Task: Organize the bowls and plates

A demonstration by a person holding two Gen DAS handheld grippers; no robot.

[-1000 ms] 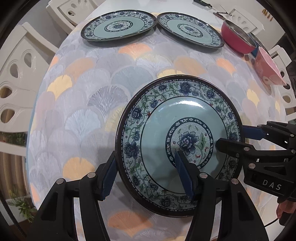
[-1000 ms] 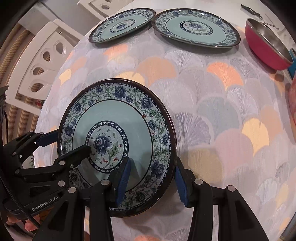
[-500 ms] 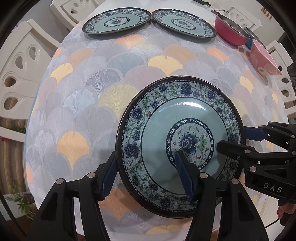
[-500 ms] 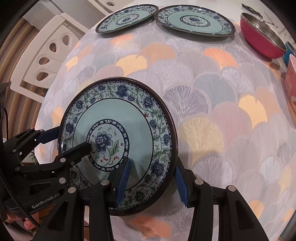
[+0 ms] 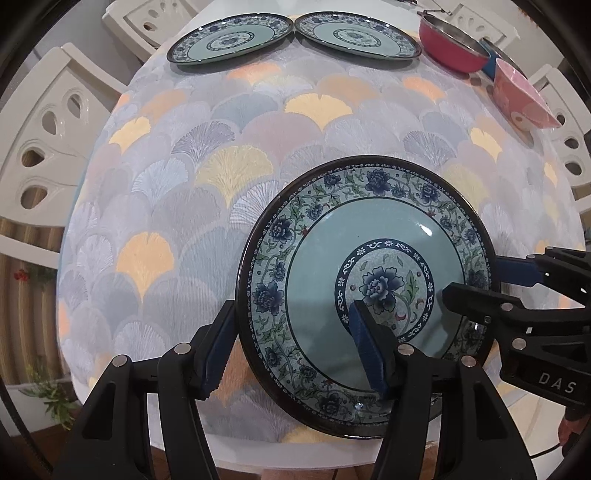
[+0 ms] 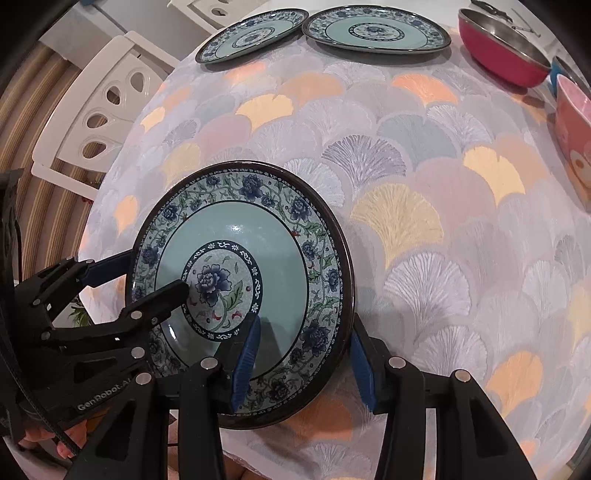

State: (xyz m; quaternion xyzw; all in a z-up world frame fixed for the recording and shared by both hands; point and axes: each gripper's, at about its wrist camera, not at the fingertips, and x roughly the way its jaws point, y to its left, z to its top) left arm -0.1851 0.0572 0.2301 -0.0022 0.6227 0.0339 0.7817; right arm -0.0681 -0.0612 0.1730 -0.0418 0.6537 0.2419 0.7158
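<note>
Both grippers shared one plate [image 5: 369, 236] above the tabletop's [image 5: 184, 184] near edge: left gripper [image 5: 291, 345] and right gripper [image 6: 303, 360], jaws partly open, each clamped opposite rims, likely to keep it level; two matching plates [image 5: 229, 37] lay far across

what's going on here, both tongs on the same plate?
Yes. A person holds a floral plate above the tablecloth with both tongs: the left tongs clamp its left rim and the right tongs clamp the opposite rim. Two matching plates lie side by side at the far end of the table, with a red bowl and a pink bowl to their right.
</note>
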